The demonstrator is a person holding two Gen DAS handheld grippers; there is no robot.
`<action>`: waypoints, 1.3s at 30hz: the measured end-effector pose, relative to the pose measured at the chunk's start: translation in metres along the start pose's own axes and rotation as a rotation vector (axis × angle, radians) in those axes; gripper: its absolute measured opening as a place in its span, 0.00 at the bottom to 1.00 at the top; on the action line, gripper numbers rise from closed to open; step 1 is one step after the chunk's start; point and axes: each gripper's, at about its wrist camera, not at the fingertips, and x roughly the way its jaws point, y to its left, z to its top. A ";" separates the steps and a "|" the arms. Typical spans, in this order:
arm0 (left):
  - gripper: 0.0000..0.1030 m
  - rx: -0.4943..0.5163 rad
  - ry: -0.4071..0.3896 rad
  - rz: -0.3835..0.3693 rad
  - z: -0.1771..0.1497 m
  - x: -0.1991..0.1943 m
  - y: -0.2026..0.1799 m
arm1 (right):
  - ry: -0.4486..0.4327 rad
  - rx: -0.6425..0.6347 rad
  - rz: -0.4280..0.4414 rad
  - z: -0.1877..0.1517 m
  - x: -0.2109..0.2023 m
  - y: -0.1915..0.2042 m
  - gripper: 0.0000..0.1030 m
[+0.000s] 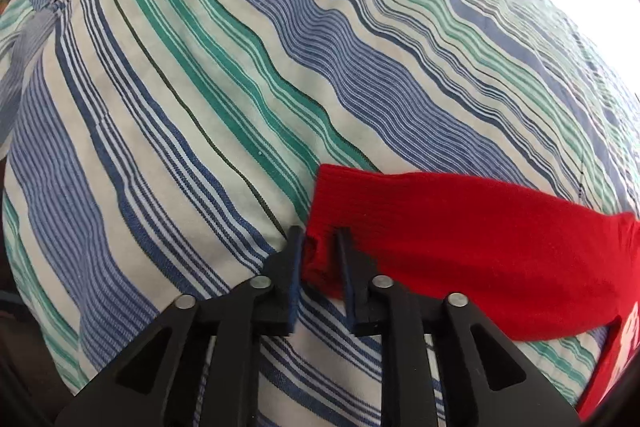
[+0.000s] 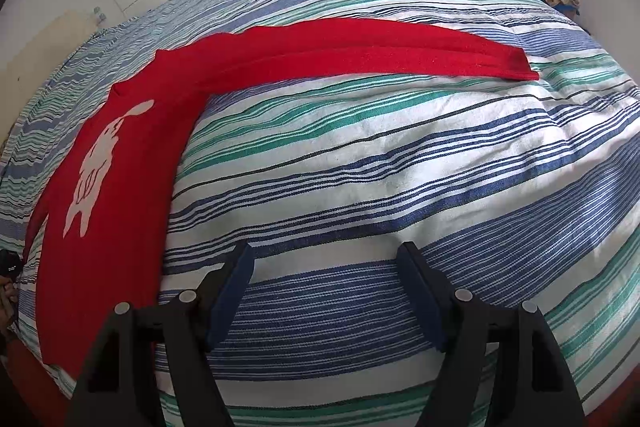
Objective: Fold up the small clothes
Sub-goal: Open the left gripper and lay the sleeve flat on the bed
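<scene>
Red sweater (image 2: pixel 104 211) spread flat over striped bedspread (image 2: pixel 360 163); left gripper (image 1: pixel 320 233) slightly parted, straddling cuff (image 1: pixel 326 203); right gripper (image 2: pixel 326 251) wide apart, empty.

A red knitted sweater (image 2: pixel 108 195) with a white printed figure is spread flat on the bed, one long sleeve (image 2: pixel 360 51) stretched out sideways.
</scene>
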 end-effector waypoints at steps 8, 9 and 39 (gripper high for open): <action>0.85 0.025 -0.108 -0.061 -0.062 -0.091 0.006 | -0.022 0.032 -0.023 -0.001 -0.008 -0.005 0.88; 0.85 0.040 -0.118 -0.075 -0.075 -0.102 0.004 | -0.031 0.034 -0.028 -0.001 -0.011 -0.006 0.88; 0.99 0.385 -0.055 -0.108 -0.193 -0.085 -0.099 | 0.035 -0.036 -0.095 -0.024 0.005 -0.002 1.00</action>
